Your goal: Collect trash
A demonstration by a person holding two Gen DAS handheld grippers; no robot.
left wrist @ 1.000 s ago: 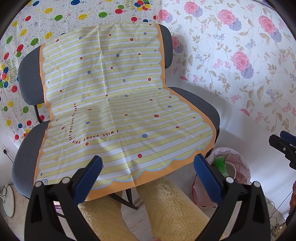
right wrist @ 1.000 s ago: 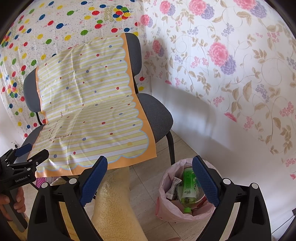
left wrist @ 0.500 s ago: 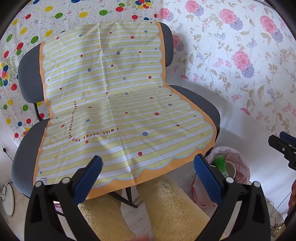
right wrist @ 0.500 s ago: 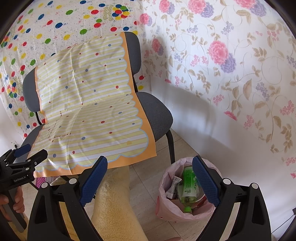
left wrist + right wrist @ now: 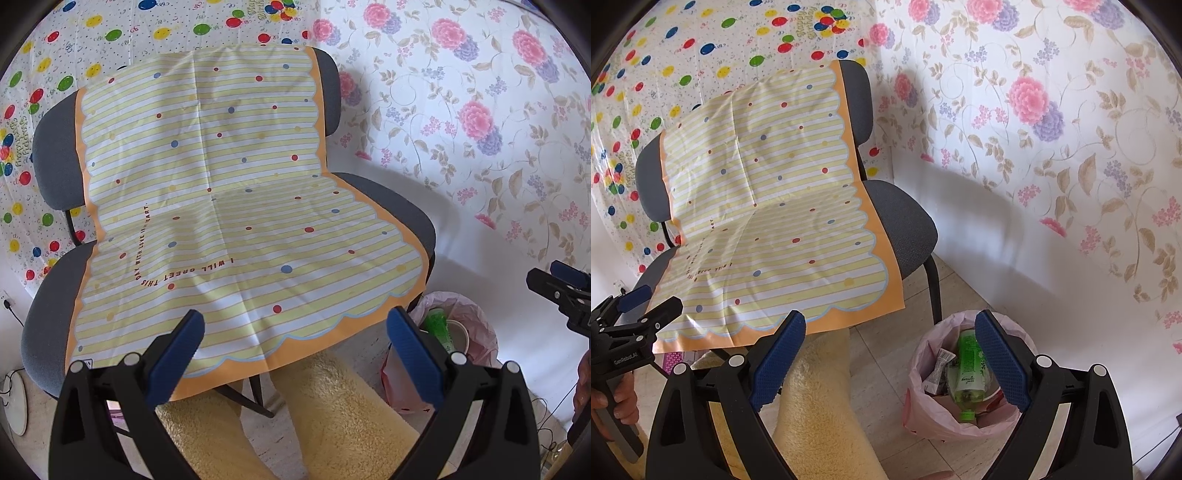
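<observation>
Chair: grey, against the papered walls, draped with a striped sheet whose orange scalloped edge overhangs the seat front.
Floor: bare tile between chair leg and bin.
Trash bin: pink-lined, right of the chair, holding a green bottle and a wrapper.
Left hand-held gripper: spread wide, holding nothing, over the sheet's edge.
Right hand-held gripper: spread wide, holding nothing, above the bin.

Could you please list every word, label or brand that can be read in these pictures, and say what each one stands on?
"I WILL GREET THIS DAY WITH LOVE IN ... ART", last word partly creased: yellow striped plastic sheet on the grey chair.
"GenRobot.AI": black left gripper.
"Happy Birthday": balloon-print wall cover.
Green plastic bottle in the pink-lined trash bin: label too small to read.
Grey wrapper: unreadable.
</observation>
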